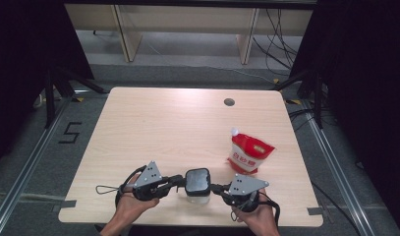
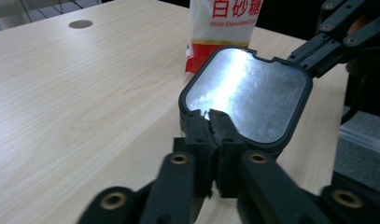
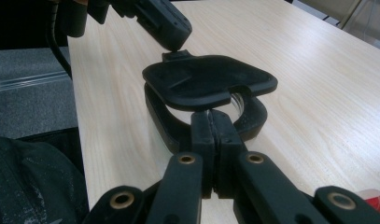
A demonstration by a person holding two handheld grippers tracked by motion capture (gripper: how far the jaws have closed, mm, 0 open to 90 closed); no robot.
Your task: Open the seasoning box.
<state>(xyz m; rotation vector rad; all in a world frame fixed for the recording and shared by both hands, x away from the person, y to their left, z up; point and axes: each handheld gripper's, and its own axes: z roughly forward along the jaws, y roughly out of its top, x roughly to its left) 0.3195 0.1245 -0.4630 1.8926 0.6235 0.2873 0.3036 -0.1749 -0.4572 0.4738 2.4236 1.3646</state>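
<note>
A clear jar [image 1: 197, 198] with a black lid [image 1: 197, 180] stands near the table's front edge. My left gripper [image 1: 180, 181] reaches it from the left. In the left gripper view its jaws [image 2: 211, 119] sit closed on the near rim of the shiny lid [image 2: 253, 93]. My right gripper [image 1: 214, 187] comes from the right. In the right gripper view its jaws [image 3: 211, 119] are pressed together against the black collar under the lid [image 3: 206, 79], which is raised and tilted. The left gripper [image 3: 171, 39] touches the lid's far tab there.
A red and white sugar bag [image 1: 249, 155] lies to the right behind the jar, close behind the lid in the left gripper view [image 2: 225, 28]. A round cable hole [image 1: 229, 102] sits near the table's far edge. Both hands rest at the front edge.
</note>
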